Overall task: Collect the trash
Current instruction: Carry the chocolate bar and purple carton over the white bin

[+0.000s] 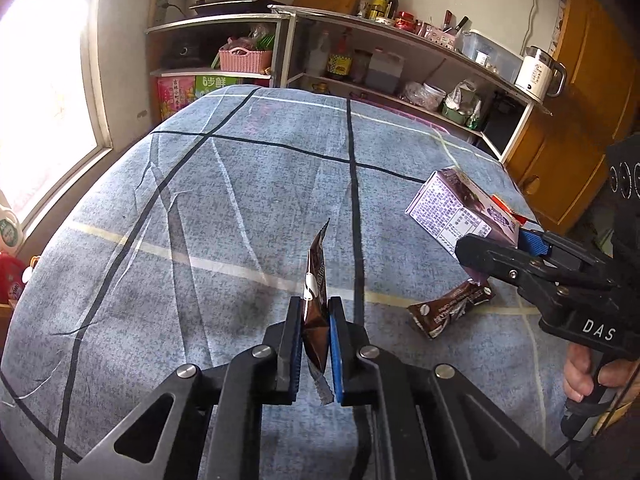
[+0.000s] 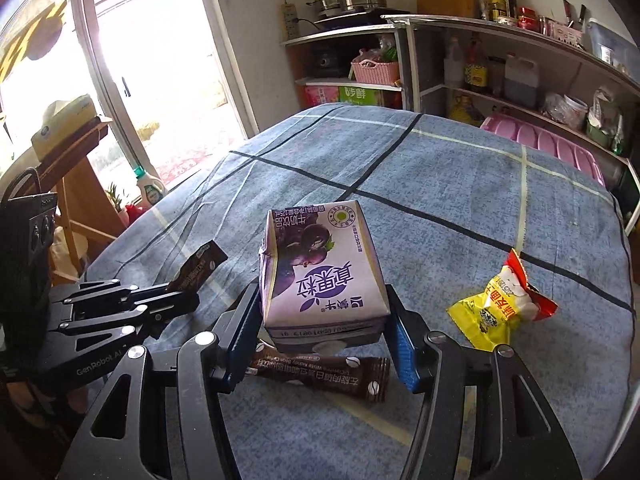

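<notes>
The left tongs [image 1: 314, 344] are closed on a brown sachet [image 1: 314, 292], held upright above the blue checked table [image 1: 200, 200]. The right tongs [image 2: 322, 336] grip a purple milk carton [image 2: 320, 272], lifted over a second brown sachet [image 2: 320, 372] lying flat. A yellow snack packet [image 2: 500, 308] lies just beside it.
</notes>
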Available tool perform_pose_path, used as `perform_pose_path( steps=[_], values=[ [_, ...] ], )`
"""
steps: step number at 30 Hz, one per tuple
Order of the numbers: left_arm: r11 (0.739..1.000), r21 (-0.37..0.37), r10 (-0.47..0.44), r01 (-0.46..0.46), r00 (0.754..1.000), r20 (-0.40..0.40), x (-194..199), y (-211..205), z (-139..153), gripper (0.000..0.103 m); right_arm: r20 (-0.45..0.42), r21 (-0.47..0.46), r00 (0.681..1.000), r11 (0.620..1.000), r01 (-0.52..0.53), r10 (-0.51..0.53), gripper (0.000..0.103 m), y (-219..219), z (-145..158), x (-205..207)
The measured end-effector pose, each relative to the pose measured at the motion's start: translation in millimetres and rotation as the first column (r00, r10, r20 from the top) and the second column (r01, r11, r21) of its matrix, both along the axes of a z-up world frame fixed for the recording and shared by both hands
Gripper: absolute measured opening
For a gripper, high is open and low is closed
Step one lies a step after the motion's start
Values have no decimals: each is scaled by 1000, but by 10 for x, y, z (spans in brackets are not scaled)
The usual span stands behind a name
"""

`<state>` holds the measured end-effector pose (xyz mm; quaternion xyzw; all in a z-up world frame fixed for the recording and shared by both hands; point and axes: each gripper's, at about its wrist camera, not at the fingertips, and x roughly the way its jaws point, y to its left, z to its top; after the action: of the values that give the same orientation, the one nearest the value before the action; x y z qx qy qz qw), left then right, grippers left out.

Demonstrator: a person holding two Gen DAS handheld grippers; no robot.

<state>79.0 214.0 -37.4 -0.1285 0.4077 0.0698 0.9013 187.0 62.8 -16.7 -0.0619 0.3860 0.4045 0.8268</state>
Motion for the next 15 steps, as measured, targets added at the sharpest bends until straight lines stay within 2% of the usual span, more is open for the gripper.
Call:
perform_pose_path(
  steps=[9, 15],
  values=[
    [997, 15, -72, 72, 996, 56, -2, -360, 280, 12, 15, 49, 998, 997, 60, -60, 58, -354, 165, -151],
    [989, 30, -144, 142, 986, 85, 31, -733, 435, 12, 21, 71, 990, 988, 139, -141, 58, -750, 284, -211]
  ],
)
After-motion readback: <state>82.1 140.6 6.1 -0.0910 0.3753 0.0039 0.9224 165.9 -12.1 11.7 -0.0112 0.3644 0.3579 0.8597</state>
